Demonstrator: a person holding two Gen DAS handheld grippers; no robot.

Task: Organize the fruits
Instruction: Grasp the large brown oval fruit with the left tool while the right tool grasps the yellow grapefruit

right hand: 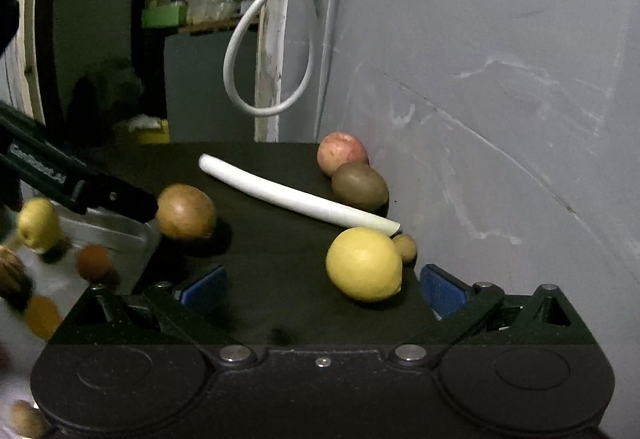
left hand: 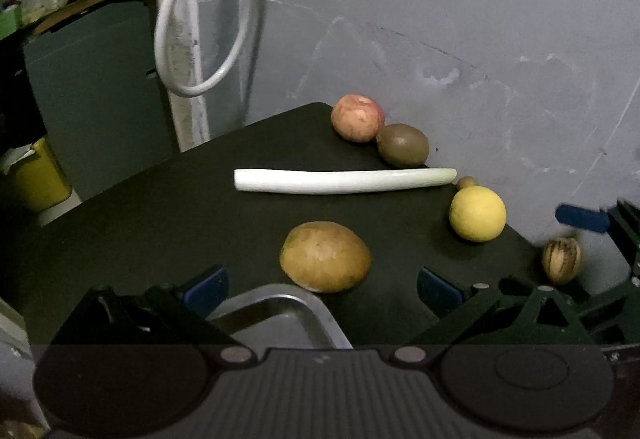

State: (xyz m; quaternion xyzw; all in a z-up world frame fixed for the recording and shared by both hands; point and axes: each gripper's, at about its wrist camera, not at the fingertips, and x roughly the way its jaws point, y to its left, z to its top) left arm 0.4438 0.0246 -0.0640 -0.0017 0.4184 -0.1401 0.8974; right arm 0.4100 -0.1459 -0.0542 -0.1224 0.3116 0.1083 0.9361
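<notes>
On the black table [left hand: 160,223] lie a red apple [left hand: 357,117], a kiwi [left hand: 403,145], a long white leek stalk [left hand: 344,181], a lemon [left hand: 477,213] and a brown oval fruit [left hand: 325,256]. My left gripper [left hand: 322,289] is open, and the brown fruit sits just ahead between its fingertips. My right gripper [right hand: 324,289] is open too, with the lemon [right hand: 364,263] close in front, nearer its right finger. A small striped fruit [left hand: 561,260] shows blurred beyond the table's right edge, under the right gripper's blue pad [left hand: 582,218].
A metal tray [right hand: 112,231] at the table's left holds several small fruits, among them a yellow one [right hand: 38,225]. Its rim [left hand: 280,303] curves under my left gripper. A grey wall [right hand: 500,119] runs close behind the fruit. A white cable loop [right hand: 264,79] hangs at the back.
</notes>
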